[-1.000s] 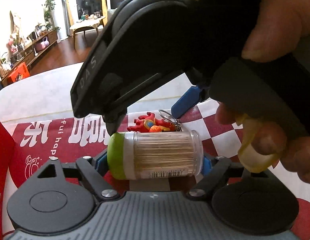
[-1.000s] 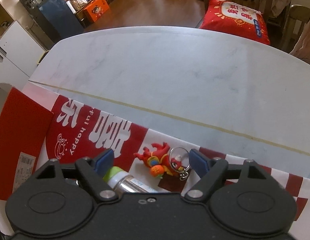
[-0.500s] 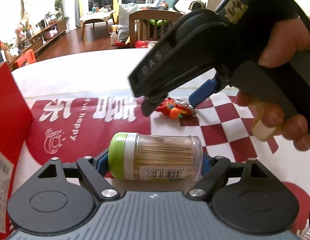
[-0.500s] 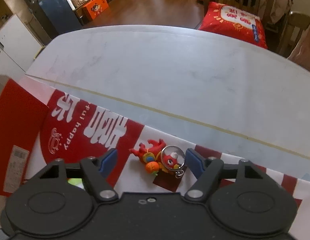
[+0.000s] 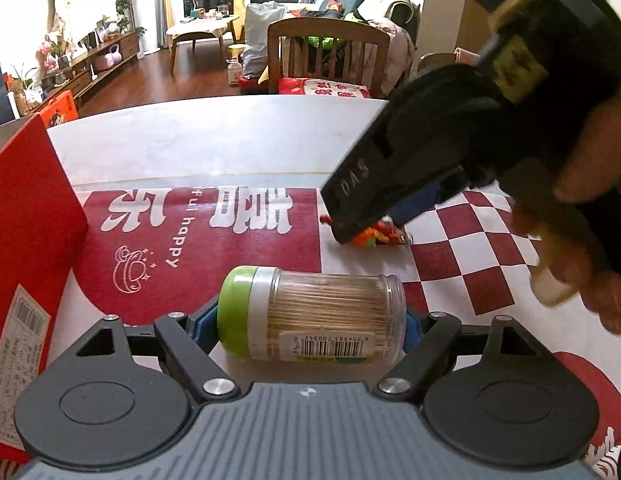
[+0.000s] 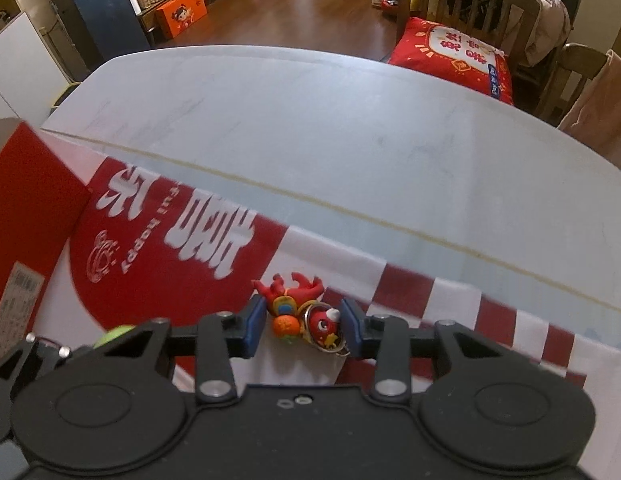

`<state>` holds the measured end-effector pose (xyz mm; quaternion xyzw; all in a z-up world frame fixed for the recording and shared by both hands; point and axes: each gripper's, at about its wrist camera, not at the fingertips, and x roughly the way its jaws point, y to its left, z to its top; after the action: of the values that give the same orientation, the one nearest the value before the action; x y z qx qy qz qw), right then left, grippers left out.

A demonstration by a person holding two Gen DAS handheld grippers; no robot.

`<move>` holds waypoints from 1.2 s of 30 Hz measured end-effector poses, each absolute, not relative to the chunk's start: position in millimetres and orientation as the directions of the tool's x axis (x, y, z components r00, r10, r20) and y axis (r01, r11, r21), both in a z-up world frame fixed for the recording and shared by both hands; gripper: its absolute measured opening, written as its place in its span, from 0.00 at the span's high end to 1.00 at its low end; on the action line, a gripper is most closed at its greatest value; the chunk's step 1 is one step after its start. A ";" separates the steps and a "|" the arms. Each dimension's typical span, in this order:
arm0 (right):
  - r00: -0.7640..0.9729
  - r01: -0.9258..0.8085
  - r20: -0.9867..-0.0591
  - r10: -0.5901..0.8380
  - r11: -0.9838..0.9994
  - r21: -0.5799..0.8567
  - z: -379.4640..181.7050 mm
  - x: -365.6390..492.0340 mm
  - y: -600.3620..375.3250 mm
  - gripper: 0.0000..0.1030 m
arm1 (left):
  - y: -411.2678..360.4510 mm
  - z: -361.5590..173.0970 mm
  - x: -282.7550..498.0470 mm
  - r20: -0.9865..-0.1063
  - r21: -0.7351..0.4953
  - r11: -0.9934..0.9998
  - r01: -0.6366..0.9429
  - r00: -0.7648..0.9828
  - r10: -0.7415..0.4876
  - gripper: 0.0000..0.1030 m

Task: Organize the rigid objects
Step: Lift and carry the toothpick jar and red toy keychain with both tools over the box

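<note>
Closing in, our right claw (image 6: 302,326) has just drawn its blue pads against the red toy keychain (image 6: 306,312) on the bench cloth (image 6: 158,280), ready to lift it; our left claw (image 5: 306,326) pinches the toothpick jar (image 5: 310,312) sideways, barcode label showing; cloth reads "happy"

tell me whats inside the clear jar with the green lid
The jar is packed with thin wooden toothpicks, seen through its clear wall. The barcode label hides the lower part, and the green lid covers whatever lies at that end.
</note>
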<state>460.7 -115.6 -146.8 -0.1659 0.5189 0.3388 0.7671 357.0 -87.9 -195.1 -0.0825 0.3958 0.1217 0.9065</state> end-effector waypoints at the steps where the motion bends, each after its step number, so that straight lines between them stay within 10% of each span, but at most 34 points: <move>1: 0.230 -0.692 -0.907 0.352 0.715 0.102 -144.7 457.4 -117.3 0.62 | -87.8 -193.7 354.8 -0.736 -0.052 0.958 -0.284 0.659 0.155 0.19; 36: 0.294 -0.704 -0.825 0.483 0.693 0.155 -19.3 287.3 -158.7 0.62 | -35.6 -79.7 214.2 -0.693 -0.103 0.971 -0.215 0.716 0.086 0.19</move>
<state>287.3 -158.7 -19.3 -0.1193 0.4623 0.3732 0.7955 214.2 -35.6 -79.7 -0.0882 0.3677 0.0816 0.9221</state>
